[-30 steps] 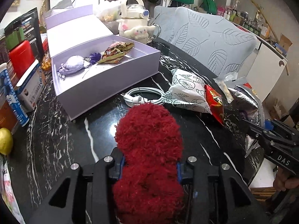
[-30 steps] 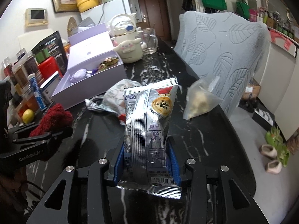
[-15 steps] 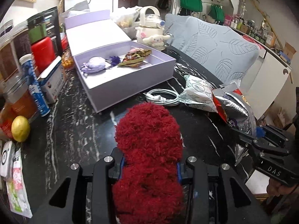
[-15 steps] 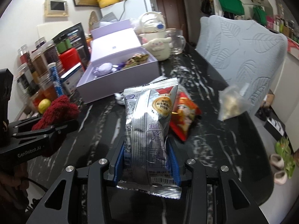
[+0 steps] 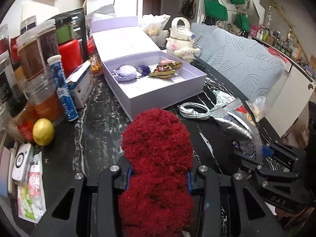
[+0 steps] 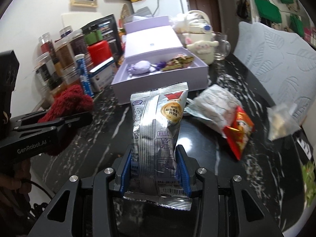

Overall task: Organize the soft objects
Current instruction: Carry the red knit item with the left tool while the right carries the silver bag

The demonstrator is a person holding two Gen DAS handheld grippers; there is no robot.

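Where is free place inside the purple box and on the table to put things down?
Free: the purple box floor in front of the lavender pouch, and the black table between lemon and box. Crowded: the jars and the snack bags.

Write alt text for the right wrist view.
The right gripper holds a silver foil packet upright over a black marble table. Behind it sits an open lilac box with a purple pouch inside; at left, the left gripper holds a red fuzzy thing.
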